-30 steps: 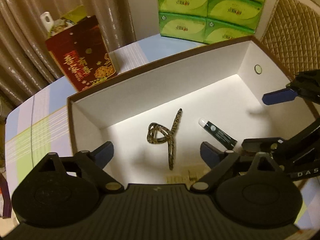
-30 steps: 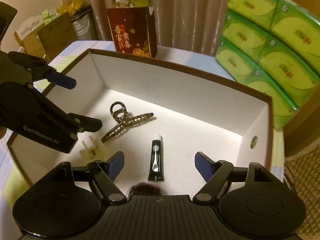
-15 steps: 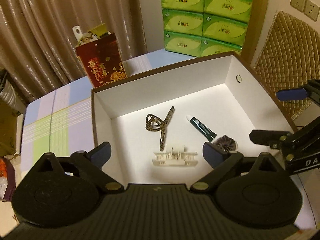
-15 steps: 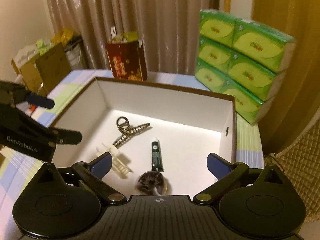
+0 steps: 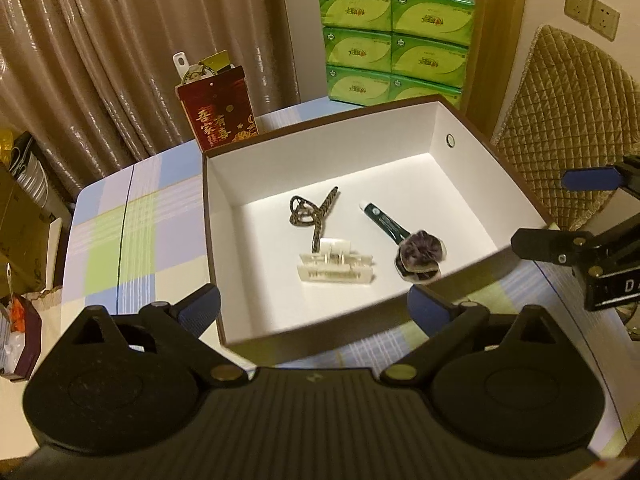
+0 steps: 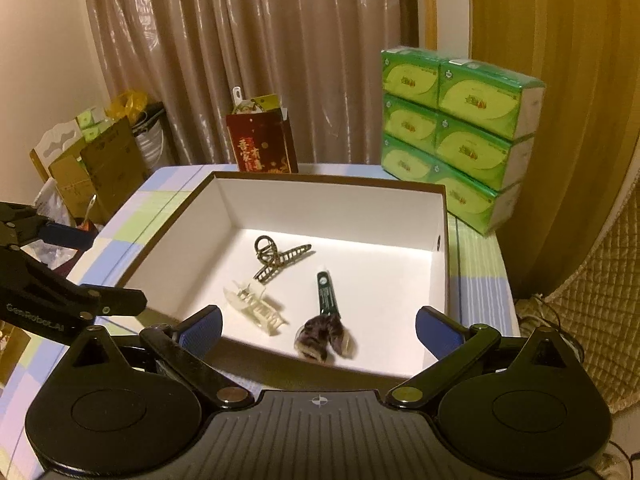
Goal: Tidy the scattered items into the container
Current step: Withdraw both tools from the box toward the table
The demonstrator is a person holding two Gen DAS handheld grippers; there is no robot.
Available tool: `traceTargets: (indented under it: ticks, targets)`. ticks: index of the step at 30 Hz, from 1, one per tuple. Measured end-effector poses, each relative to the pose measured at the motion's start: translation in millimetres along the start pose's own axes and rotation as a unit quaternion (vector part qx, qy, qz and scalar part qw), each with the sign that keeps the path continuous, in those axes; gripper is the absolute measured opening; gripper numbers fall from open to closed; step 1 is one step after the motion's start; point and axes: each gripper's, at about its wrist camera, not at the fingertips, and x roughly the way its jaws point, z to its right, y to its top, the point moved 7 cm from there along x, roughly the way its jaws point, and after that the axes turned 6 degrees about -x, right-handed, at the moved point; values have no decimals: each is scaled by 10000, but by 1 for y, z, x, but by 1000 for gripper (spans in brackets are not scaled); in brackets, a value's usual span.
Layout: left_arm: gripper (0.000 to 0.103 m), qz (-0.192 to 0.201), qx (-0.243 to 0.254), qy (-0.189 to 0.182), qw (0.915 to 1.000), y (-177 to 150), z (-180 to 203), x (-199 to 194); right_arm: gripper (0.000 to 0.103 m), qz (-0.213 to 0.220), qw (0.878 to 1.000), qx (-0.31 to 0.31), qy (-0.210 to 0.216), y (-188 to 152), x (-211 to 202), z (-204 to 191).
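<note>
Both the left tongs [image 5: 314, 306] and the right tongs [image 6: 318, 326] gape wide, empty. The brown, white-lined cardboard box [image 5: 320, 152] on the pastel-checked tabletop [image 5: 120, 248] holds a cream claw clip [image 5: 335, 267], leopard-patterned claw clip [image 5: 314, 212], dark green tube [image 5: 386, 222] and purple scrunchie [image 5: 420, 256]. Green tissue packs [image 6: 456, 132] stand at the far corner.

Matte black left gripper [image 5: 314, 306] and right gripper [image 6: 318, 326], ribbed housings, round side discs. Blue textured fingertip pads [image 5: 200, 308], brass pivot screws. White lettering on linkage.

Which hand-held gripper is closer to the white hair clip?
Left. The left hand-held gripper hangs just outside the box wall beside the white hair clip; the right hand-held gripper is nearer the scrunchie.
</note>
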Motion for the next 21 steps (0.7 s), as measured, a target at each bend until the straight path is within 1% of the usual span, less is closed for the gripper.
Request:
traceTargets:
  ticks: [6, 12, 17, 21]
  targets:
    - [99, 52, -152, 20, 9999, -30, 0, -20, 100, -35, 10000, 30, -29, -26, -15, -9]
    - [99, 11, -432, 17, 9991, -65, -8, -35, 100, -140, 9999, 76, -54, -53, -28, -16]
    - [99, -104, -689, 25, 9976, -95, -16, -43, 100, -188, 9998, 89, -31, -72, -40, -19]
    - [99, -217, -765, 11, 9968, -120, -18, -46, 100, -281, 9996, 93, -19, -90, -46, -22]
